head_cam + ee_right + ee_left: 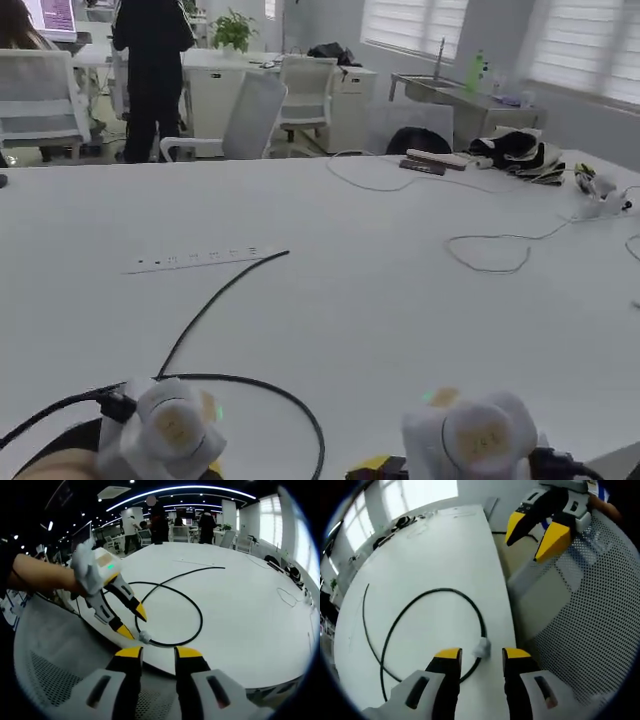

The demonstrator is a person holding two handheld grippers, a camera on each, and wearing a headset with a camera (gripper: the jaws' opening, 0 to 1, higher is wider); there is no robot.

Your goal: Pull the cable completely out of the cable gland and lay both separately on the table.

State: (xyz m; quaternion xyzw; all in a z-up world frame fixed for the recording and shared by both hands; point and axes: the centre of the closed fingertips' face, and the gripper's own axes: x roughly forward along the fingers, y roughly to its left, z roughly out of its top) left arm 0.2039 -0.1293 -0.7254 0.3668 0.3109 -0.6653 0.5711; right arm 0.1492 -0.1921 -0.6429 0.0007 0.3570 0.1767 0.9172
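A black cable [225, 295] runs across the white table [400, 300] and curls into a loop [420, 610] near the front edge. Its end carries a small grey cable gland [481, 647], lying at the table's edge. My left gripper [482, 655] is open, with the gland just ahead of and between its yellow fingertips [449, 654], not pinched. In the right gripper view the left gripper [132, 622] stands beside the gland [145, 636]. My right gripper [158, 653] is open and empty, off the table's edge, short of the gland. It also shows in the left gripper view [540, 527].
A white mesh chair back [600, 610] sits close against the table's front edge. On the table lie a flat socket strip [195, 258], a thin white wire [490, 255] and a pile of gear [520, 152] at far right. Chairs and a standing person [152, 70] are beyond.
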